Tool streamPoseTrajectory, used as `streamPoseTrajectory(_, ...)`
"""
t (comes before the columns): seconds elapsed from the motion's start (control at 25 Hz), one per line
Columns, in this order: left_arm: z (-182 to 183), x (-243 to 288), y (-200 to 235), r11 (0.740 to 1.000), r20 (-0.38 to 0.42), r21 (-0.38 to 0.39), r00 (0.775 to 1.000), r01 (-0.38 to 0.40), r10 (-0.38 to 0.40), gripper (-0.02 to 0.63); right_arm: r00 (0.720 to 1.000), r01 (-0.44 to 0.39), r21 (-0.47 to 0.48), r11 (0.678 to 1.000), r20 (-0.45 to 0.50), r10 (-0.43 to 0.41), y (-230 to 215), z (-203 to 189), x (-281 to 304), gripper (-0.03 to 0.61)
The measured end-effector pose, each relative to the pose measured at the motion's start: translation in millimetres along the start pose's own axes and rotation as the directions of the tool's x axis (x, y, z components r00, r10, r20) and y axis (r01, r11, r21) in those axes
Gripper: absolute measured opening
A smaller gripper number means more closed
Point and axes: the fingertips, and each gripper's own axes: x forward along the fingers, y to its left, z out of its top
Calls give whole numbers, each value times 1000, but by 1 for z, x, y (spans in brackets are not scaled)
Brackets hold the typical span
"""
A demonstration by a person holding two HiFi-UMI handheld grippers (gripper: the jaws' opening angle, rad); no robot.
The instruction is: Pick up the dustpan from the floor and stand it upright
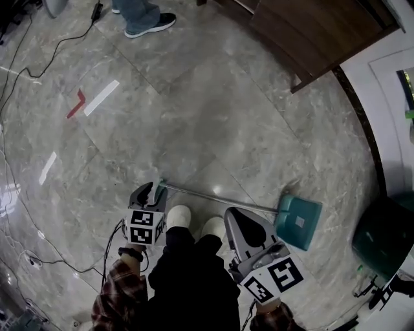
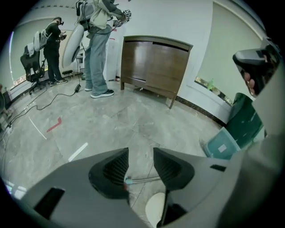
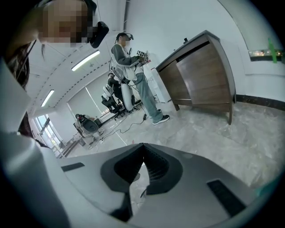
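The dustpan lies flat on the marble floor, its teal pan (image 1: 299, 221) to the right and its long metal handle (image 1: 220, 197) running left. My left gripper (image 1: 154, 189) hangs over the handle's left end with its jaws apart. In the left gripper view the handle's teal tip (image 2: 128, 181) shows low in the gap of that gripper (image 2: 141, 151), not touched, and the pan (image 2: 221, 144) lies at the right. My right gripper (image 1: 234, 216) is just left of the pan, above the floor. In its own view the right gripper (image 3: 143, 146) has its tips together and holds nothing.
A brown wooden cabinet (image 1: 304, 32) stands at the back right, and a dark green bin (image 1: 385, 236) stands right of the pan. A person's feet (image 1: 142, 16) are at the far top. Cables (image 1: 45, 55) and red tape (image 1: 76, 105) lie at the left. My white shoes (image 1: 179, 216) are under the handle.
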Motion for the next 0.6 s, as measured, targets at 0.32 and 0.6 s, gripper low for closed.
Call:
streamPoseTrajectory(0.32,-83,69,26,995,-89,-80,995,-57,50,158,996,-58,-57,997,-66,55,-24,-64,74,11)
streamPoseTrajectory(0.6,-147,109,60,987,-167,-125,983,-99,78,158,986,-146,-35,989,-90,142,-30,-101,106,11)
